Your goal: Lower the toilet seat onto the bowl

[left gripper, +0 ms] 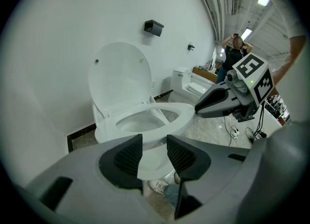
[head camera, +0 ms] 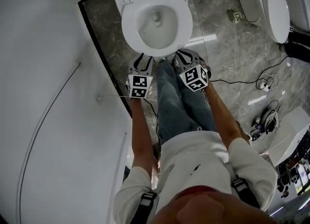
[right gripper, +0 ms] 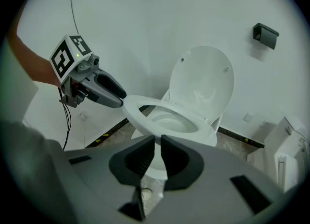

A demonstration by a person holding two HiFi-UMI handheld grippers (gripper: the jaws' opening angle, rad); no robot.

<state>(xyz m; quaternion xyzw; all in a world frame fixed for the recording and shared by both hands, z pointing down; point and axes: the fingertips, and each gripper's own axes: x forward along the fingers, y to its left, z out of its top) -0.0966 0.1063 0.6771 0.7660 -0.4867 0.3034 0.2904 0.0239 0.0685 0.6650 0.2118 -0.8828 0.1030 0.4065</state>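
the left tool (left gripper: pixel 154 139) is held with its jaws apart and nothing between them; only the white bowl (left gripper: pixel 156 162) shows through the gap. the right tool (right gripper: pixel 158 141) is held with its jaws almost together, a thin slit left between them, and nothing is clamped there. in the head view both tools are seen side by side at the near edge of the toilet, the left tool at the near-left of the rim and the right tool at the near-right, each pointed towards the toilet seat (head camera: pixel 182 24). in the right gripper view the tip of the left tool is seen at the front edge of the seat, touching it or just beside it; which of the two cannot be told. the seat lies low over the bowl, while the lid (left gripper: pixel 121 73) stands upright behind it against the white wall (head camera: pixel 43 73). whether the seat rests fully on the rim cannot be told. the person's legs in blue jeans (head camera: pixel 174 102) are seen between the two tools, just near of the bowl. a black fixture (right gripper: pixel 265 35) is mounted on the wall above and to the right of the lid. the toilet stands on a grey marbled floor (head camera: pixel 218 24). a second toilet (head camera: pixel 276 10) stands well apart at the far right, and loose cables (head camera: pixel 266 80) lie on the floor at the right.
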